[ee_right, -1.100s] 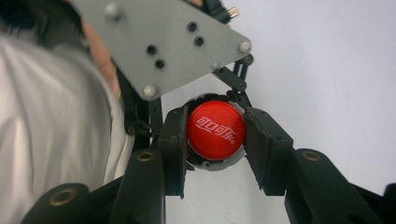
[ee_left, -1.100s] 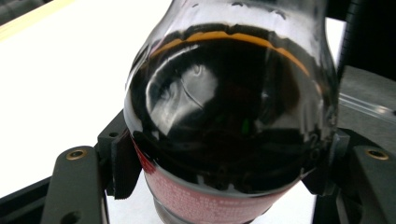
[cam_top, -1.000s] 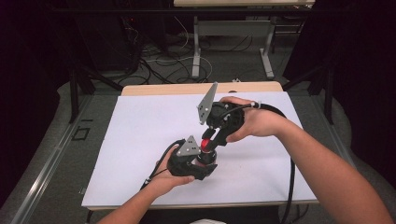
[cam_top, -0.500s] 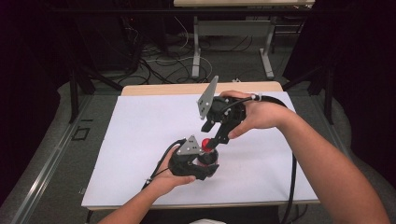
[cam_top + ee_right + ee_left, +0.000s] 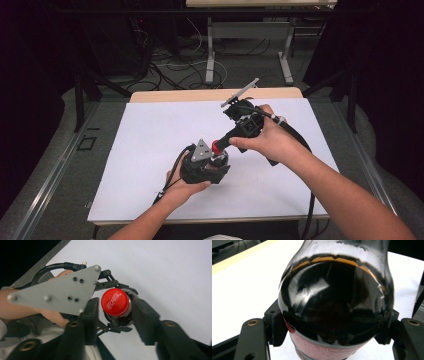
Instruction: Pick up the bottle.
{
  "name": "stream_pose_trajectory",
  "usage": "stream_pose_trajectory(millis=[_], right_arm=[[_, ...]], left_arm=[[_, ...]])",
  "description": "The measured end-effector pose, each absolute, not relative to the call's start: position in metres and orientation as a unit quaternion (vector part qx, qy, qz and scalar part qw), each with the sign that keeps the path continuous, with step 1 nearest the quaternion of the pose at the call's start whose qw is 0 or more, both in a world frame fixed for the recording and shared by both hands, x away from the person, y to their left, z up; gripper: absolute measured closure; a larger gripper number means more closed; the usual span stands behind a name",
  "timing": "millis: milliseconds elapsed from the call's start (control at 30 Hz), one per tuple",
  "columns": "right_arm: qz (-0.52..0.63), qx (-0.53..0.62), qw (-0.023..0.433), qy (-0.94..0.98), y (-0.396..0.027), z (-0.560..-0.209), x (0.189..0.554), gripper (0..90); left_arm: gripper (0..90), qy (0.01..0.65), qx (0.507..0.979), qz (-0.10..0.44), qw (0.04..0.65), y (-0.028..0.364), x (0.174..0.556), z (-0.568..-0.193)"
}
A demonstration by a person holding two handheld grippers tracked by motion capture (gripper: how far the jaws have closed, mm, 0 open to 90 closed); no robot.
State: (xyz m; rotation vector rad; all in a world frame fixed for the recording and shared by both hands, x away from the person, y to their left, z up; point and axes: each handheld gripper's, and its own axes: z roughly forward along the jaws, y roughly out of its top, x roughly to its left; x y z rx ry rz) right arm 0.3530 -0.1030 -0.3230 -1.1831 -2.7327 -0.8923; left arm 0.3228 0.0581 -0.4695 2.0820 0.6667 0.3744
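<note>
**Two handheld grippers work on a cola bottle's red cap**

A person at a white-topped table (image 5: 150, 150) holds a two-jaw gripper in each hand. The left gripper (image 5: 212, 165), low and near the person, is clamped on a clear plastic bottle of dark cola (image 5: 335, 302); in the left gripper view the two black pads press the bottle's sides just above its red label, and the rounded shoulder swells up toward the camera.

The bottle's long axis runs from the left gripper up and away toward the right gripper (image 5: 227, 141), so its neck and round red screw cap with white lettering (image 5: 115, 302) point at the right hand (the tilt is modest, more upright than flat). In the high view the cap (image 5: 216, 146) sits just above the left gripper's grey three-cornered plate (image 5: 201, 150).

The right gripper comes in from the far right, angled down toward the cap. Its jaws have just been closing, with the cap between them. In the right gripper view the cap stands between the two black jaws, close to both. One jaw appears to touch it, but I cannot tell whether both pads press firmly.

Judging from this, the coming move is a twist about the bottle's long axis, and the right hand is the nearer one to do it.
</note>
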Motion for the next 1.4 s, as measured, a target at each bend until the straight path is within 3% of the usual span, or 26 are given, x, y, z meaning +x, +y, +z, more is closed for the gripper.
stream_pose_trajectory(millis=[200,367,633,767,900,1133,1400], right_arm=[[-0.276,-0.398,0.005,-0.875,-0.096,-0.327,0.356,56.2],[-0.245,-0.405,0.023,-0.880,-0.090,-0.328,0.357,56.4],[-0.227,-0.382,0.000,-0.896,-0.083,-0.331,0.356,60.3],[-0.205,-0.259,0.009,-0.944,-0.083,-0.331,0.362,60.5],[-0.197,-0.149,0.027,-0.969,-0.084,-0.329,0.367,60.6],[-0.193,0.121,-0.006,-0.974,-0.082,-0.322,0.360,60.8],[-0.200,0.229,0.009,-0.953,-0.091,-0.321,0.364,60.8]], left_arm=[[29.5,0.267,0.845,0.158,0.435,0.054,0.322,-0.472],[29.5,0.269,0.845,0.165,0.431,0.054,0.322,-0.471],[29.5,0.260,0.850,0.160,0.429,0.055,0.321,-0.472],[29.5,0.248,0.850,0.148,0.441,0.056,0.320,-0.476],[29.5,0.220,0.857,0.100,0.455,0.058,0.319,-0.474],[29.6,0.177,0.865,0.071,0.464,0.058,0.317,-0.472],[29.6,0.164,0.869,0.064,0.463,0.055,0.316,-0.470]])
